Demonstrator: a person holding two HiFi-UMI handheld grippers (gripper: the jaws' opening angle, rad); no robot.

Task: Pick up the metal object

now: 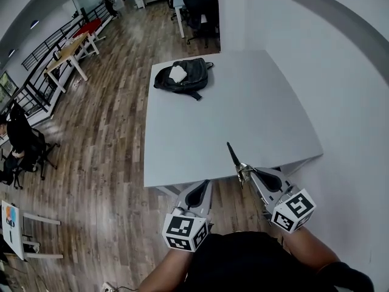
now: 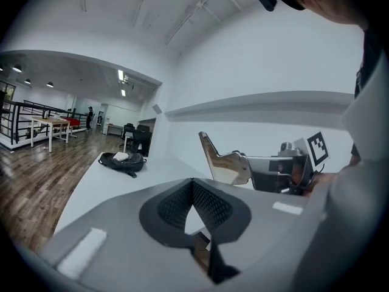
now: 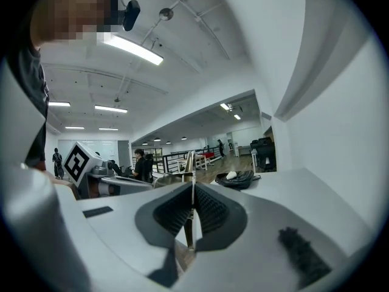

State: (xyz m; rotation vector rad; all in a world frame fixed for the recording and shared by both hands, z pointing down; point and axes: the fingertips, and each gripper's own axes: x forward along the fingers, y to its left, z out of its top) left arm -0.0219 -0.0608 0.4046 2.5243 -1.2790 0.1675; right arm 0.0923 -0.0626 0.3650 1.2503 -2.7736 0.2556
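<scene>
1. The right hand-held gripper [image 3: 192, 190] has its jaws pressed onto a thin metal object [image 3: 189, 163], seen edge-on between the pads in the right gripper view.
2. The metal object sticks out past the jaw tips and narrows to a point that slants up and away from the person.
3. In the head view the object shows over the near edge of the white counter [image 1: 243, 114]. The left gripper view shows it raised in the air, not touching the counter.
4. The left hand-held gripper [image 2: 193, 184] has its jaws pressed together at the tips, with nothing between them.
5. The left hand-held gripper is just beside the right one, at the counter's near edge.
6. A black backpack [image 1: 191, 78] lies at the counter's far end, well apart from both grippers, with a small white item [image 1: 177, 73] on top.
</scene>
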